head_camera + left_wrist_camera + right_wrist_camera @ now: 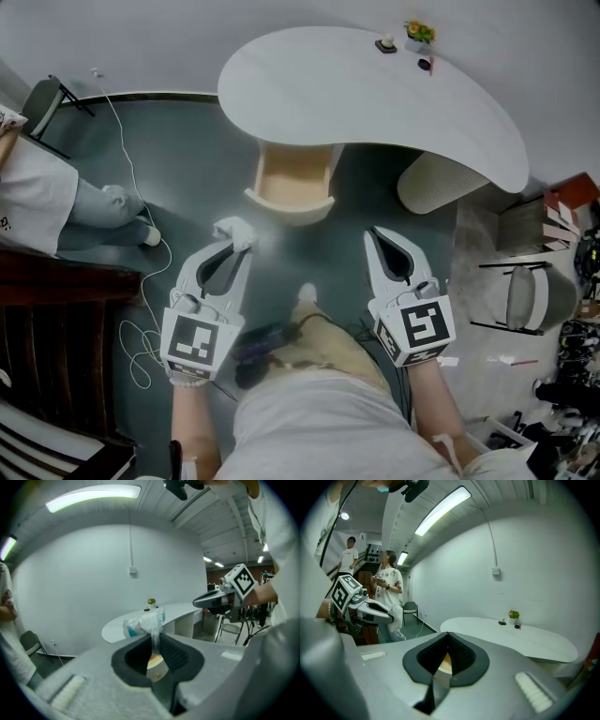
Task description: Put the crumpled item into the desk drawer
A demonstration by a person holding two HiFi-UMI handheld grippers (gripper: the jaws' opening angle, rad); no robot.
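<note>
A: Pale wood lines the open drawer point(291, 183), at twelve o'clock from the person in the head view, pulled out from under the white desk point(375, 94). Where is the crumpled item point(232, 227)?

B: At the tip of the left gripper point(240, 240), about eight o'clock of the drawer. It is near the front wall but not over the opening. The right gripper point(373, 234) sits at four o'clock of the drawer, jaws together.

A: And the left gripper view?

B: The jaws are clamped on a thin tail of the item. The bulk (white, with a blue patch) puffs out above the tips, and the drawer's wood shows through the gap below. That is a slim pinch, so I'd carry it smoothly, without jerks.

A: The right gripper view?

B: Its jaws are pressed together with nothing between them. At nine o'clock you can see the left gripper with its wad.

A: So how is it done well?

B: My judgement: move the left gripper between one and two o'clock until the wad is well past the front wall. Lower it inside, and only then part the jaws. Hold the right gripper clear of the path.
</note>
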